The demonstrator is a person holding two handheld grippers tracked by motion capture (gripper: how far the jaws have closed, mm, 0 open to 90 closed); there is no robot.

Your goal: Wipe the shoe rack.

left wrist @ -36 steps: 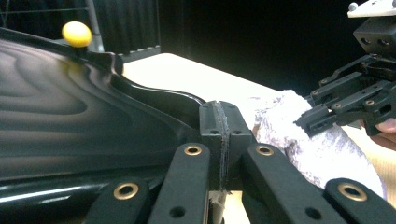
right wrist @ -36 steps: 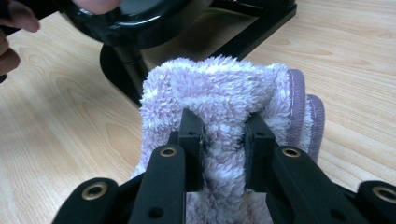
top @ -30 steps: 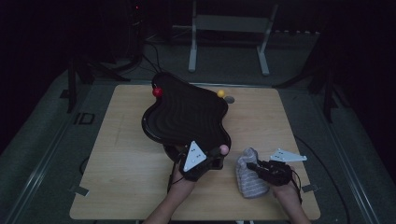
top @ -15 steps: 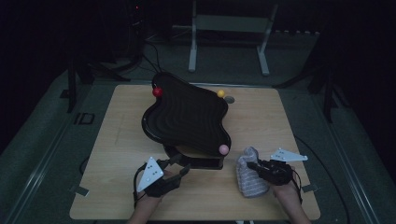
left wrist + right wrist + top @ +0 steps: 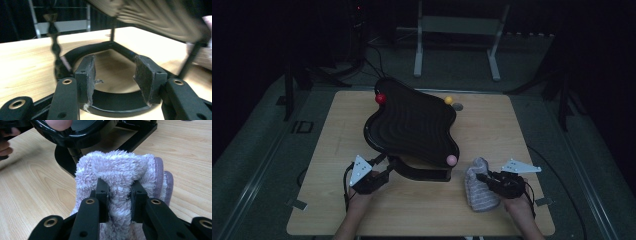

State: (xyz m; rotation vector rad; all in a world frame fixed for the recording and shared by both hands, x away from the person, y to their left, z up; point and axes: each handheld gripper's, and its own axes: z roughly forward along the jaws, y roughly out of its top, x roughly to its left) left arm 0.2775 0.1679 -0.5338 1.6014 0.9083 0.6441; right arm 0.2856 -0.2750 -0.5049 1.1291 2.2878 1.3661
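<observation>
A black wavy tray [image 5: 412, 125] stands tilted on a black stand [image 5: 424, 173] in the middle of the wooden table [image 5: 532, 130]. On its rim sit a red ball [image 5: 381, 98], a yellow ball [image 5: 448, 100] and a pink ball [image 5: 452, 160]. My left gripper [image 5: 388, 168] is open at the stand's left foot. In the left gripper view the stand's base ring [image 5: 117, 106] lies between the apart jaws of the left gripper [image 5: 115, 75]. My right gripper [image 5: 484, 178] is shut on a fluffy lilac cloth [image 5: 479, 196], bunched upright on the table. The right gripper [image 5: 119, 195] pinches a fold of the cloth [image 5: 117, 170].
A small grey disc [image 5: 457, 106] lies on the table beside the yellow ball. Behind the table stands a metal frame [image 5: 457, 25], with cables on the dark floor. Bare wood stretches left and right of the stand.
My left gripper left the tray's front edge by the pink ball, swung out left, then came back right to the stand's base. The right gripper and cloth stayed put.
</observation>
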